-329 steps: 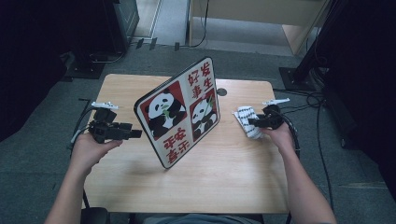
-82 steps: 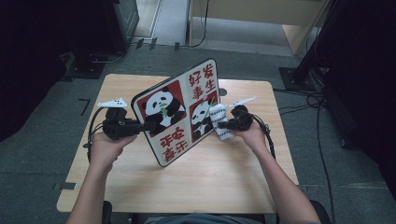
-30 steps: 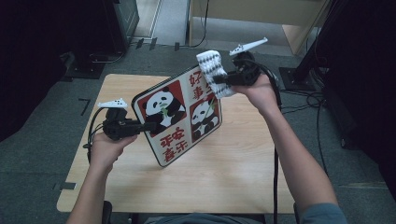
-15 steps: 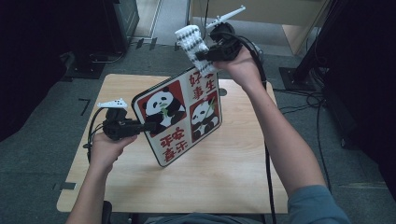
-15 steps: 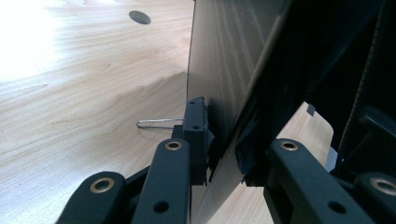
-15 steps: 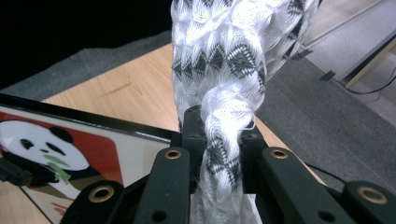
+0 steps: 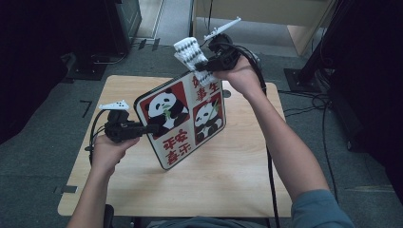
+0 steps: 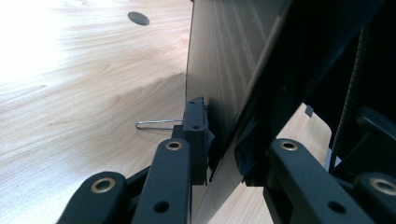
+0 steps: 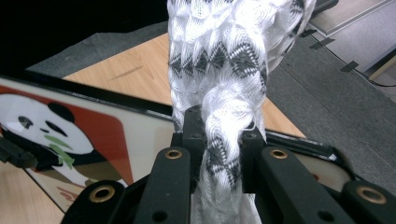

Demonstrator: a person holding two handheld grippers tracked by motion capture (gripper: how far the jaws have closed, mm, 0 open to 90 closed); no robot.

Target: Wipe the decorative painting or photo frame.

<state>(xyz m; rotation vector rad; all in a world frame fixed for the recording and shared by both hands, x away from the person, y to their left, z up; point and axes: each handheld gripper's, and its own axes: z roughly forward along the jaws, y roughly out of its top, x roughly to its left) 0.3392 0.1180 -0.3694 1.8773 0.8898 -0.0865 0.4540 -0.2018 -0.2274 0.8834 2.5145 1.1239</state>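
Looking down from the high view, I have the wooden bench [image 7: 223,180] as the biggest thing in front of me, pale and bare along its near half, with a small round hole [image 7: 226,93] in the top close to the far edge. On it stands the panda board [image 7: 183,121], a rounded panel with a dark rim, two panda pictures on red and white and red characters. It leans propped on its lower edge, its picture side facing me, and sits about the middle of the bench, its top corner pointing to one o'clock.

My left tongs [image 7: 151,128] come in at nine o'clock of the board and are clamped on its left edge; in the left gripper view the two black jaws pinch the thin panel [image 8: 229,70] between them, plain wood-grain back on one side, dark front on the other. A thin wire clip [image 8: 156,124] lies flat on the bench just behind that jaw.

My right tongs [image 7: 203,66] are up at twelve o'clock, above the board's top corner and clear of the bench. They are closed on a white cloth [image 7: 190,51] with grey zigzag bands. In the right gripper view the cloth [image 9: 229,60] is bunched and squeezed between the jaws, the rest of it fanning upward, with the panda board's rim and one panda just beyond.
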